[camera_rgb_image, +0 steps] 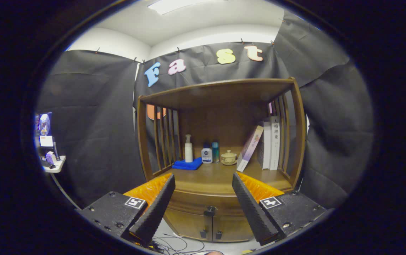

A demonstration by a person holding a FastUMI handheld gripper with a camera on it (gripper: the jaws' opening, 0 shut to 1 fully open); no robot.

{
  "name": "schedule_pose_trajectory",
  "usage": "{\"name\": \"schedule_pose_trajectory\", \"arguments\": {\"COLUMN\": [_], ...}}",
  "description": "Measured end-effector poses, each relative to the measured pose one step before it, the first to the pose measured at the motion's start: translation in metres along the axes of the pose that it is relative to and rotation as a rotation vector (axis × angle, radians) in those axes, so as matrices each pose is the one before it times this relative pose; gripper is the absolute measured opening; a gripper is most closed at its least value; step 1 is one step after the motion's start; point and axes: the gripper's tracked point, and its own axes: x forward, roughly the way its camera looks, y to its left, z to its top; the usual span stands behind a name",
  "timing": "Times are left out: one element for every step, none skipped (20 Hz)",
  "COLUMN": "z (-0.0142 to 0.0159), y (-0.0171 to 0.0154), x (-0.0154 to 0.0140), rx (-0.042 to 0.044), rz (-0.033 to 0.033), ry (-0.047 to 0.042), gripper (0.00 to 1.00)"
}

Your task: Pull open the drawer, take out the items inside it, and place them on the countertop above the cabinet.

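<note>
Gripper view: the black two-finger gripper (203, 184) hangs with its ridged fingers (156, 209) spread wide and empty, aimed at a brown wooden cabinet (220, 141) well ahead. The cabinet's curved wooden drawer (203, 200), with its small dark knob (210, 211), sits closed beyond and between the fingers. The wooden countertop (206, 177) above it carries a folded blue cloth (187, 164), a white pump bottle (188, 148), a small lidded ceramic pot (228, 157) and upright books (272, 141). By this evidence the task has barely begun: opening, emptying and placing all remain.
</note>
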Motion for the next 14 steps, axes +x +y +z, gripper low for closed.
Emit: {"name": "schedule_pose_trajectory", "arguments": {"z": [-0.01096, -0.01076, -0.01487, -0.01502, -0.01516, -0.01597, -0.01709, -0.01344, -0.01322, -0.00876, -0.00755, -0.00737, -0.00757, -0.00557], "y": [-0.00210, -0.00217, -0.00069, 0.00067, 0.00171, 0.00150, 0.00290, -0.00072, -0.00330, -0.00188, -0.00165, -0.00094, -0.00199, -0.00271], "x": [0.00862, 0.01058, 0.01038, 0.01230, 0.01266, 0.01138, 0.01275, 0.01208, 0.01284, 0.01167, 0.01318, 0.01204, 0.00635, 0.00639], "rx": [-0.00969, -0.01150, -0.01067, -0.00989, -0.00602, -0.00009, 0.00457, 0.00807, 0.00932, 0.00744, 0.00492, 0.00081, 0.00101, 0.00006], "rz": [-0.00844, -0.00822, -0.00783, -0.00543, -0.00413, -0.00132, -0.00024, -0.00395, -0.00705, -0.00714, -0.00728, -0.00980, -0.00801, -0.00785], "ry": [0.00269, 0.00810, 0.00786, 0.01933, 0.02400, 0.02585, 0.02394, 0.02271, 0.01950, 0.02471, 0.01702, 0.01747, 0.01215, 0.01332], "gripper": [1.00, 1.00, 1.00, 1.00, 1.00, 1.00, 0.99, 0.98, 0.96, 0.95, 0.93, 0.92, 0.89, 0.86]}}
